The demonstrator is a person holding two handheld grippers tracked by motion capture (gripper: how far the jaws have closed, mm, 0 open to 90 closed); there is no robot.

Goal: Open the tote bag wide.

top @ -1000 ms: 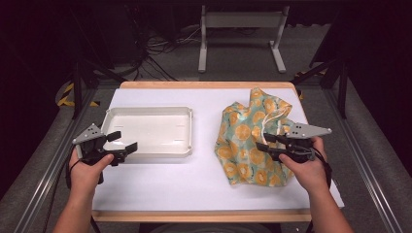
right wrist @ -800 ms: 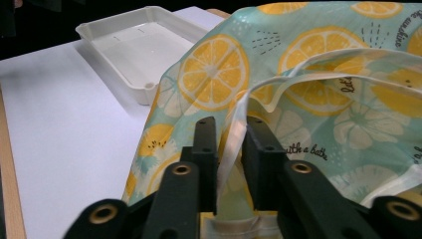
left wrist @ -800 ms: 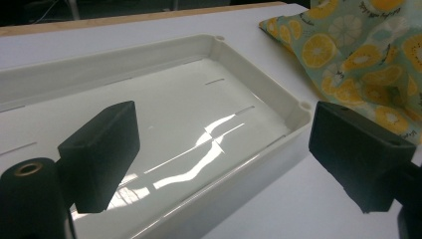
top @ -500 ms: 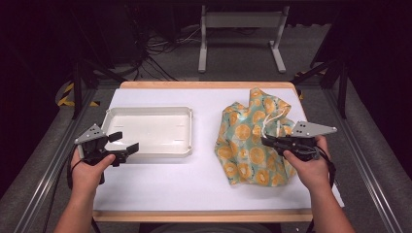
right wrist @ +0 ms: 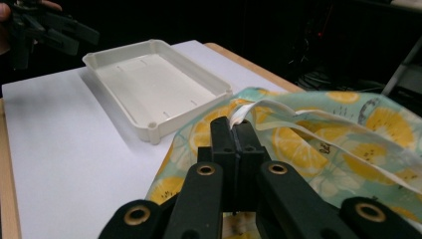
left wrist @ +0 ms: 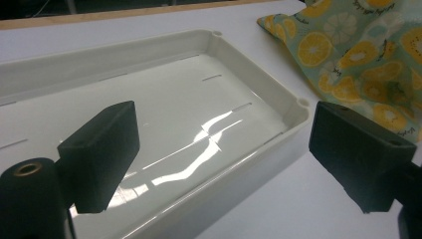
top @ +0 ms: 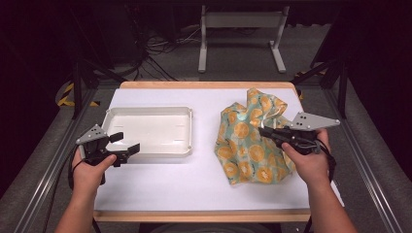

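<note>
right gripper (right wrist: 232, 130): jaws have just closed, pinching the white strap (right wrist: 244, 112) of the orange-print cloth bag (top: 250, 141) | bag: right half of the table (top: 194, 179), beside the white tray (top: 148, 130) | left gripper (top: 124, 142): jaws apart, nothing between them, at the tray's near-left corner

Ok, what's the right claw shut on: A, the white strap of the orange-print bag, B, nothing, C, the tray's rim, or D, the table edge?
A: in the right gripper view the right claw pinches the white strap of the bag, well away from the tray.
</note>
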